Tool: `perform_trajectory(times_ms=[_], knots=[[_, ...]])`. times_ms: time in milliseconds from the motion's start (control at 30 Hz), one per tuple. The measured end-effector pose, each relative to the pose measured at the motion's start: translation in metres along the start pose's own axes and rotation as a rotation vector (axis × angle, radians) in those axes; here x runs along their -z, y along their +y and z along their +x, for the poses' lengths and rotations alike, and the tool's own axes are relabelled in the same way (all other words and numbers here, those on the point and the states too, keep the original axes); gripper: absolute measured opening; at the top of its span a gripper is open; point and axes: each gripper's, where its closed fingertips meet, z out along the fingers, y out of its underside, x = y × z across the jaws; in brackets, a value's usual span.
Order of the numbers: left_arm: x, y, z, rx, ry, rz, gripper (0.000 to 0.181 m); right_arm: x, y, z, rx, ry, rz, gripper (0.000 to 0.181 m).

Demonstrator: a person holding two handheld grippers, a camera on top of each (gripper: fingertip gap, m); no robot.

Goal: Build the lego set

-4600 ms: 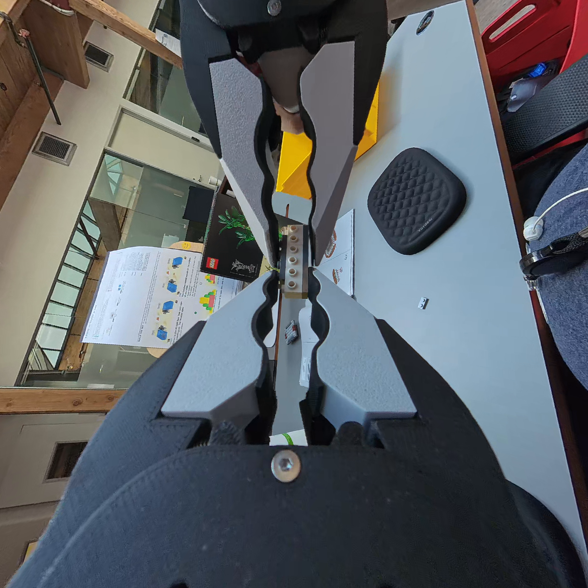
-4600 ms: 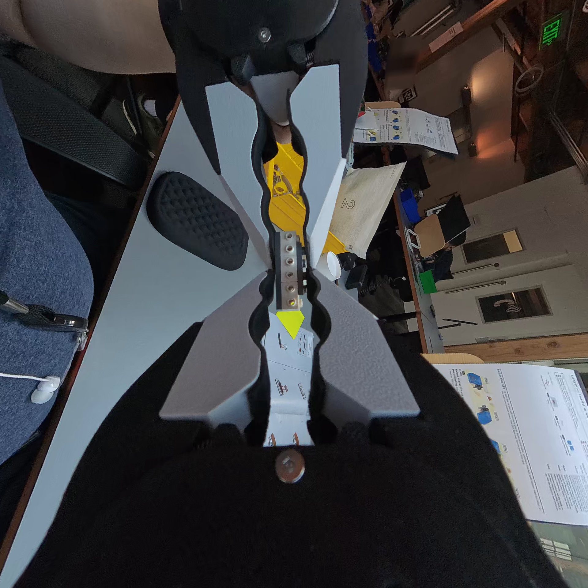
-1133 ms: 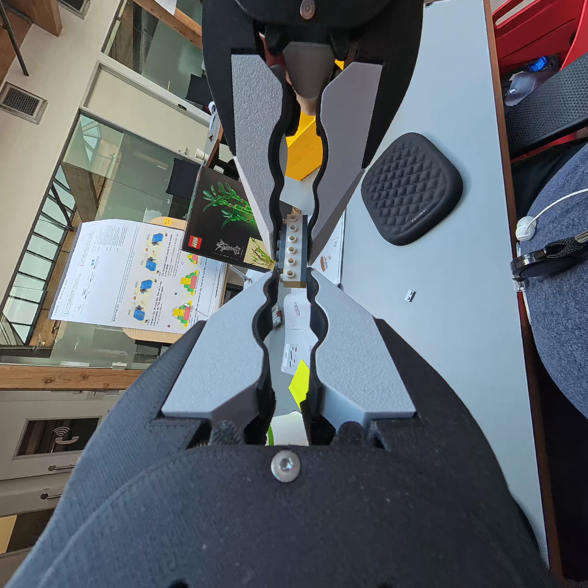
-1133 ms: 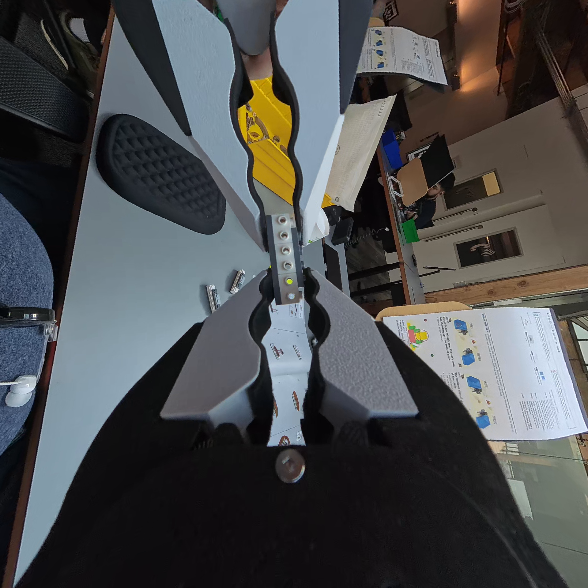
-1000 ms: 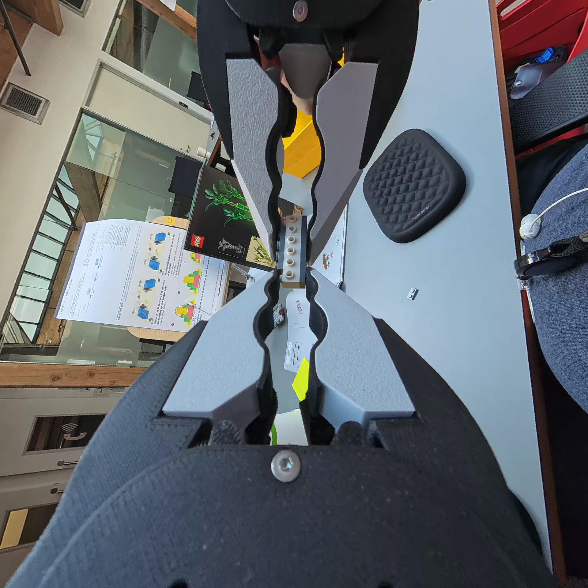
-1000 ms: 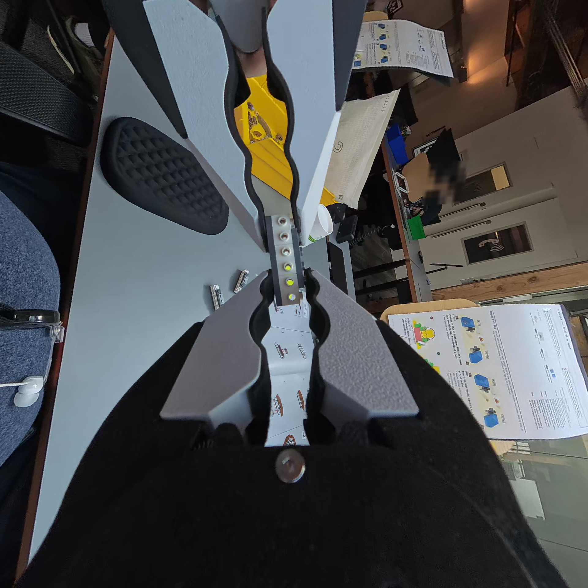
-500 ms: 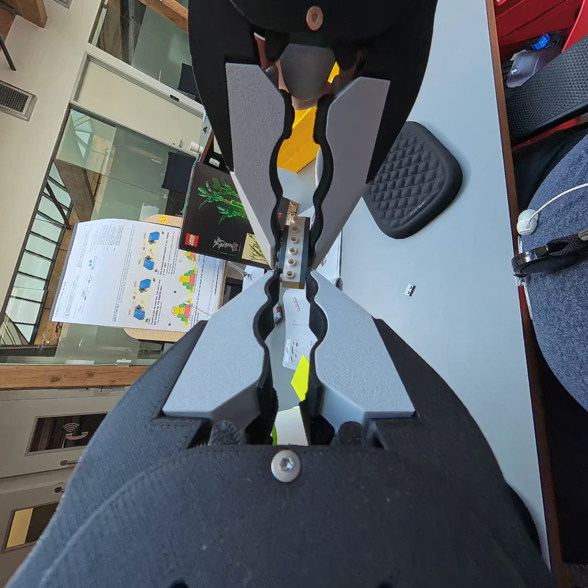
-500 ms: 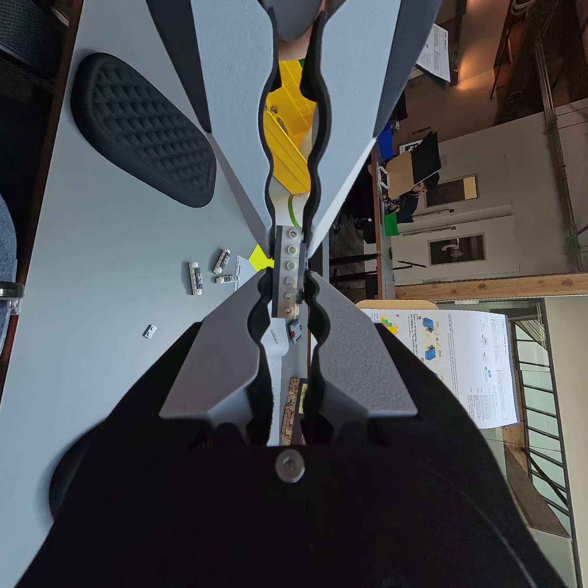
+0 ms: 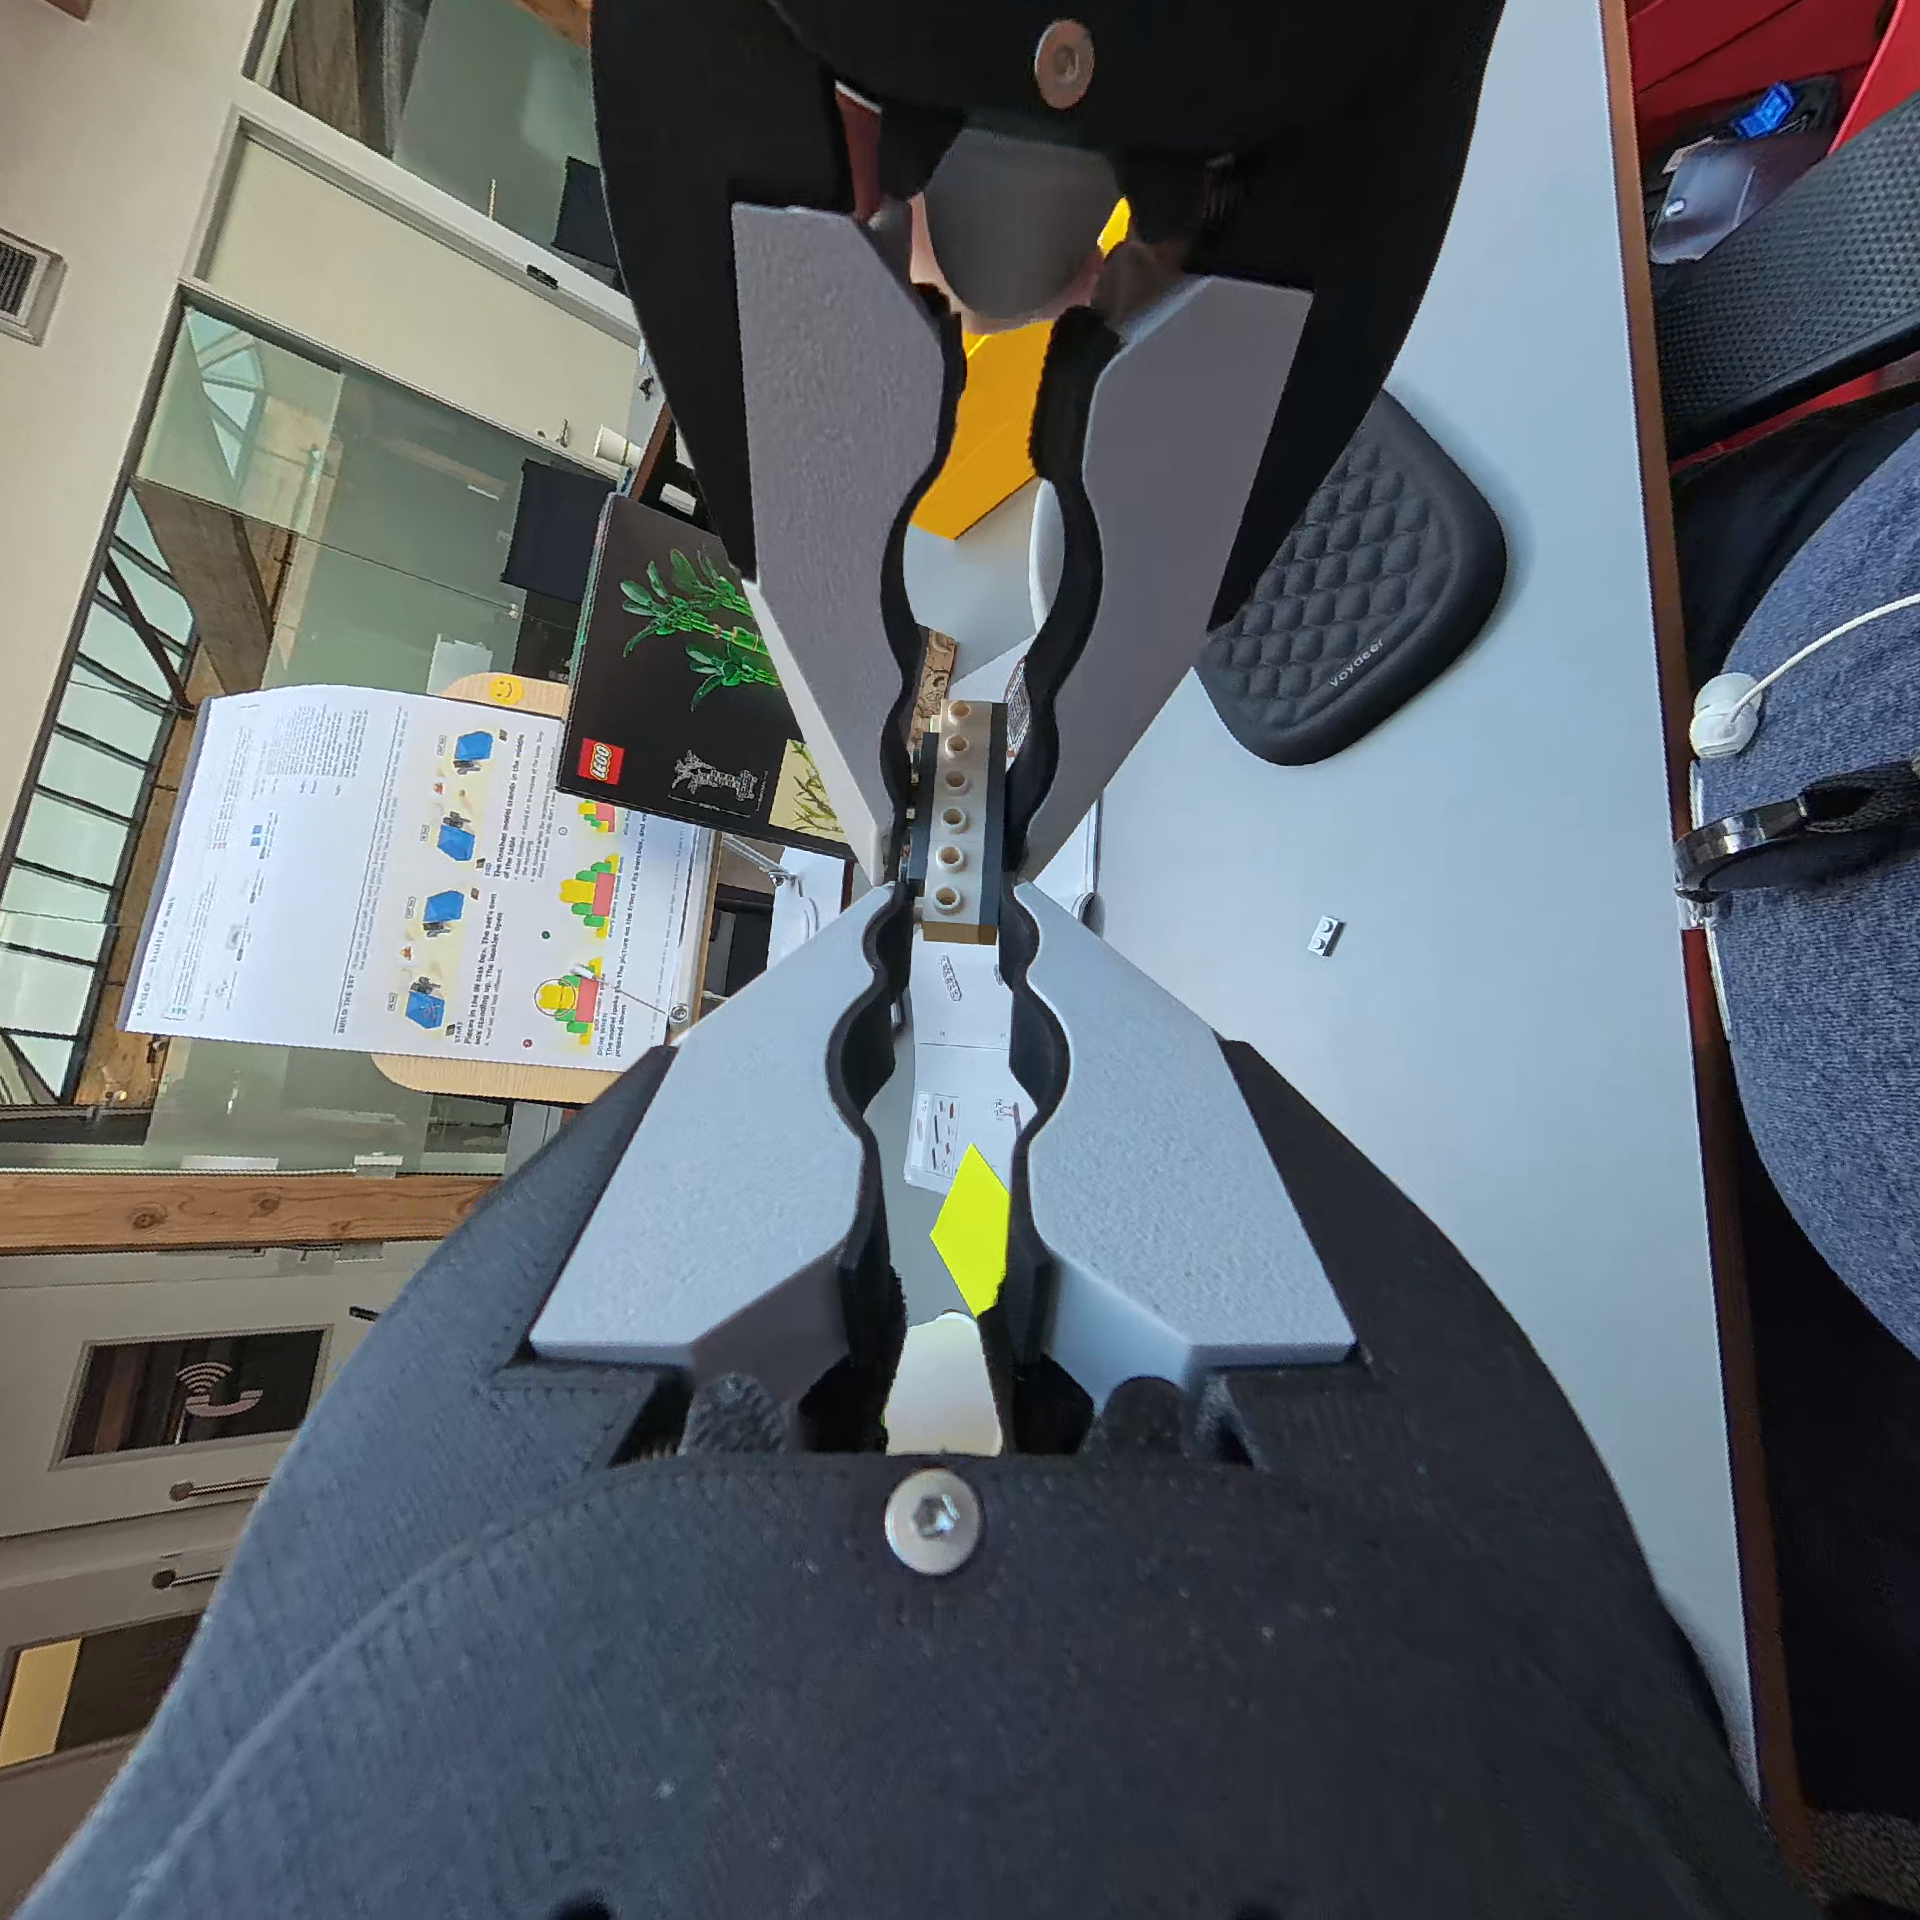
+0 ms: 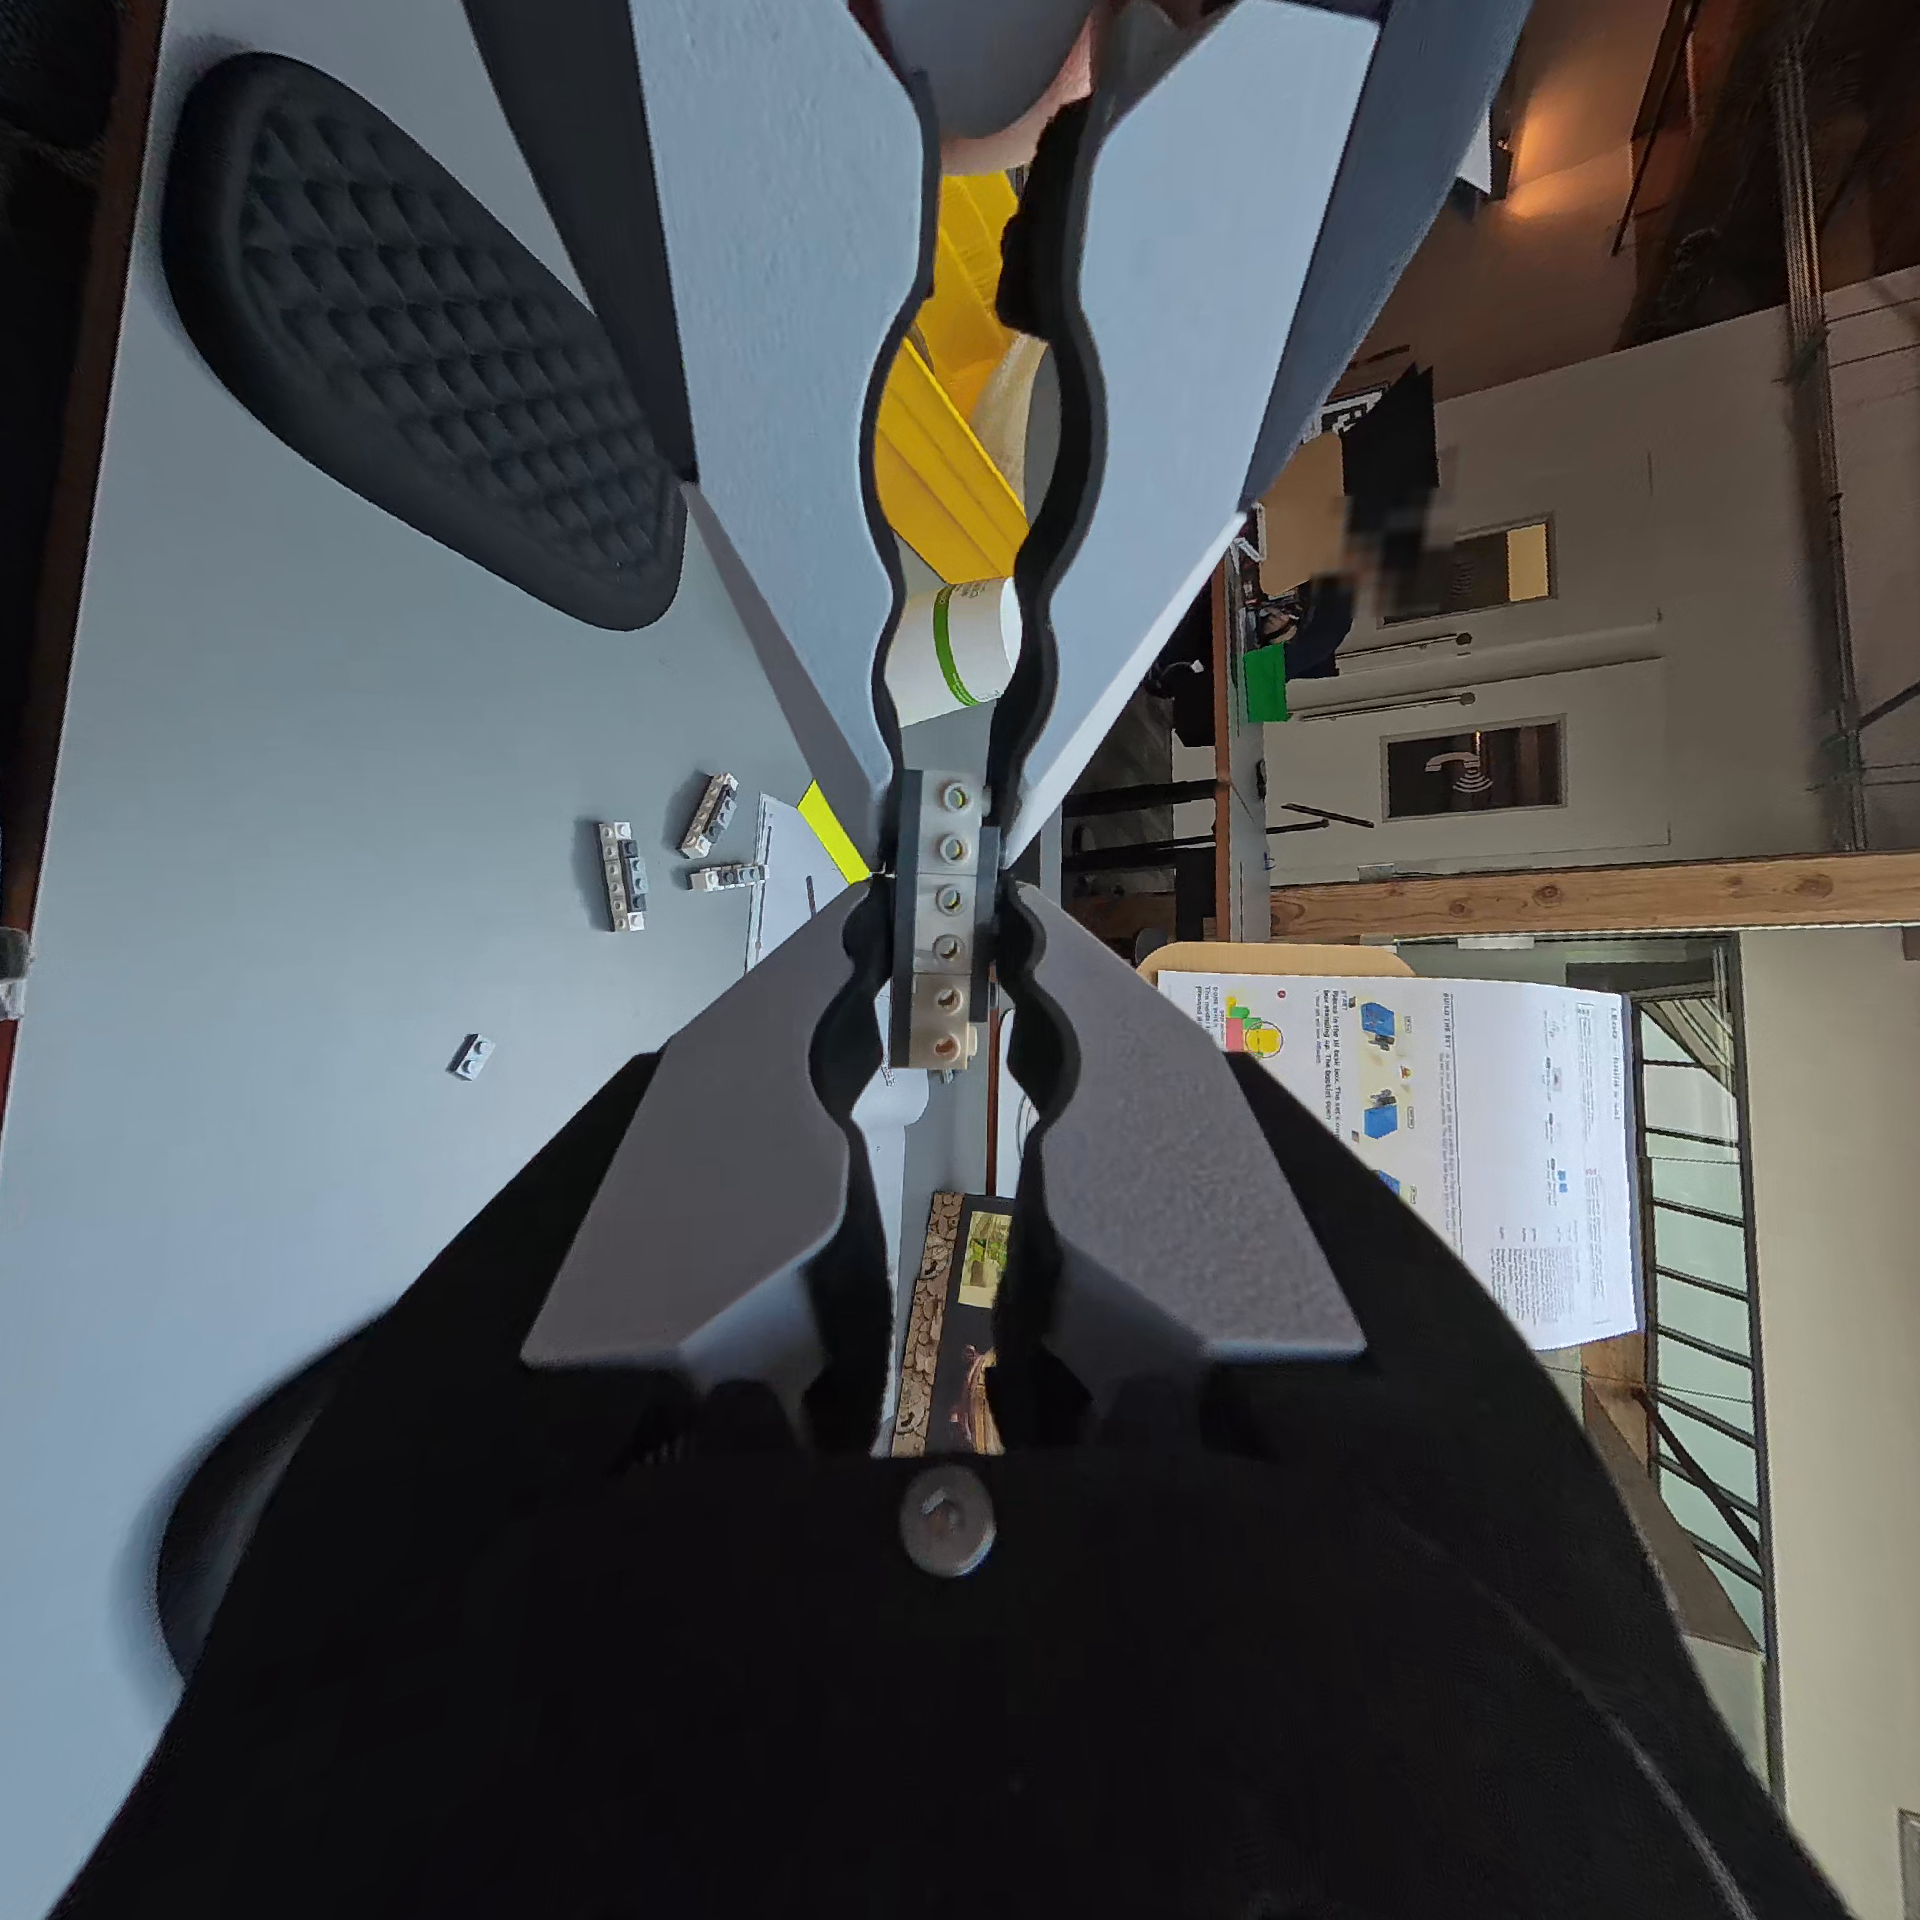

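Grey loose bricks beside black pad.

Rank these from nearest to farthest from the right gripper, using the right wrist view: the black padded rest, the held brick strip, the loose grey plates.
1. brick strip, clamped in the right gripper.
2. loose grey plates, on the table, left.
3. black padded rest, far upper left.

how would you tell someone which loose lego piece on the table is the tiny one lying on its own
Start at the black quilted pad on the grey table. Below it lies a cluster of three grey plate strips. The lone two-stud piece sits apart from them, nearer the table's edge, far shorter than any strip.
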Motion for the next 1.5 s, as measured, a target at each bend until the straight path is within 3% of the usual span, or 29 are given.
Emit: perform_trajectory(times_ms=[200,633,833,967,1067,1200,1333,1433,1500], knots=[[0.002,-0.002,-0.005,0.04,-0.035,0.054,0.013,0.002,-0.002,0.006,-0.075,0.011,0.048,0.018],[-0.014,0.007,0.002,-0.024,-0.025,-0.067,0.012,-0.009,0.013,-0.002,0.158,0.058,-0.17,0.02],[-0.015,0.007,0.009,-0.002,0.014,-0.057,0.013,-0.007,0.013,-0.008,0.156,0.009,-0.15,0.018],[-0.01,0.004,0.006,0.036,-0.014,0.008,0.012,-0.004,0.009,-0.005,-0.006,-0.01,-0.02,0.019],[-0.006,0.008,0.004,0.08,-0.035,0.051,0.013,0.005,0.019,-0.001,-0.122,-0.031,0.042,0.032],[-0.004,0.008,0.01,0.163,0.002,0.133,0.013,0.011,0.013,-0.008,-0.259,-0.102,0.218,0.025],[-0.01,0.013,0.019,0.23,0.048,0.174,0.012,0.005,0.018,-0.022,-0.343,-0.178,0.269,0.015],[-0.017,0.02,0.026,0.267,0.06,0.204,0.012,0.002,0.023,-0.033,-0.539,-0.294,0.357,0.028],[-0.018,0.023,0.022,0.204,-0.025,0.24,0.012,0.004,0.025,-0.039,-0.705,-0.424,0.461,0.037]])
